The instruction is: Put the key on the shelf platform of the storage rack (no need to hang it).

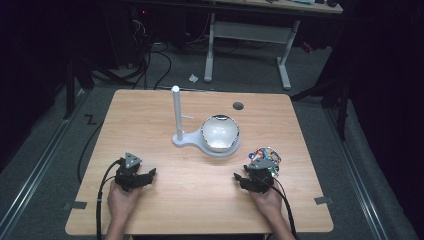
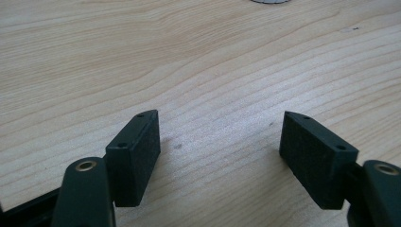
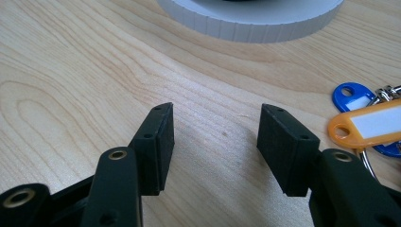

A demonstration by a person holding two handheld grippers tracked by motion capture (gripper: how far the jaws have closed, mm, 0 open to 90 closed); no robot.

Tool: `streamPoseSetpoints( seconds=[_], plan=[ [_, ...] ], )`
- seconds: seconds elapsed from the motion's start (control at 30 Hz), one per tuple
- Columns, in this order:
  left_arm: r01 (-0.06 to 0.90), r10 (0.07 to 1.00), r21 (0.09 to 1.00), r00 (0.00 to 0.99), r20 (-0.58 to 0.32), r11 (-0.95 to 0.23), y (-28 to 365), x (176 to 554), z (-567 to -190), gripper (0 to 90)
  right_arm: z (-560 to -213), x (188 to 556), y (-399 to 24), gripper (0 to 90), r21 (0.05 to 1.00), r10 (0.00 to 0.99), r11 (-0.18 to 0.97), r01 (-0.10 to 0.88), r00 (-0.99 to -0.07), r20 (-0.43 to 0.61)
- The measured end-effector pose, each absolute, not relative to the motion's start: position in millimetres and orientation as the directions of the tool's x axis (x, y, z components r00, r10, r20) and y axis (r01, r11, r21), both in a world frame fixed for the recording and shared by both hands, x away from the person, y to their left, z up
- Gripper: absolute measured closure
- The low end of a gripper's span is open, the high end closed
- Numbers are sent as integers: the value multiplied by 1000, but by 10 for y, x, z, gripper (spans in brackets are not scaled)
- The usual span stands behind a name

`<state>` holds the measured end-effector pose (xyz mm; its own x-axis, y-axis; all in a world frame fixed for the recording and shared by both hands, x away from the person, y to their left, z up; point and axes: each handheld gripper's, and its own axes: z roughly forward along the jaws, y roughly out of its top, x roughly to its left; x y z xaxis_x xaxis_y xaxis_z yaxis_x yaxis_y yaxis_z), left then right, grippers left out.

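We rest our left gripper (image 1: 148,176) near the wooden table's (image 1: 150,115) front-left corner, jaws wide and empty. Our right gripper (image 1: 240,178), jaws also wide and empty, sits just left of the bunch of keys with blue and orange plastic tags (image 1: 265,156) toward the front-right. We judge the pickup not yet begun; next the right jaws must swing right and close on a tag.

item: the key bunch (image 1: 265,156) I'm nearest | look: metal ring, blue and orange plastic tags (image 3: 368,124) | pose: lying flat on the table | place: right of centre, high view
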<state>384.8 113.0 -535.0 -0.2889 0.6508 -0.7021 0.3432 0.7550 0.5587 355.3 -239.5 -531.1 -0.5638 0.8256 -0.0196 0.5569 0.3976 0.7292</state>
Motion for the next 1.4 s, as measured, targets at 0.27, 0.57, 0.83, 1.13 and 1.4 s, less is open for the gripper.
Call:
streamPoseSetpoints(
  seconds=[0.27, 0.57, 0.83, 1.13, 1.4],
  plan=[
    [343, 652, 560, -288, -702, 754, 1130, 3850, -5350, 300, -5311, 3554, -2397, 464, 729, 831, 392, 562, -555, -19],
    [343, 650, 558, -289, -703, 756, 1131, 3851, -5349, 300, -5311, 3555, -2399, 467, 729, 834, 388, 564, -551, -18],
    [344, 647, 554, -292, -705, 758, 1129, 3851, -5347, 300, -5310, 3555, -2399, 465, 729, 833, 389, 564, -553, -17],
    [344, 647, 554, -291, -705, 758, 1129, 3851, -5347, 300, -5310, 3552, -2396, 463, 729, 832, 391, 562, -555, -19],
    [344, 649, 556, -290, -703, 757, 1131, 3851, -5348, 299, -5307, 3552, -2406, 463, 728, 844, 376, 573, -537, -13]
  ],
)
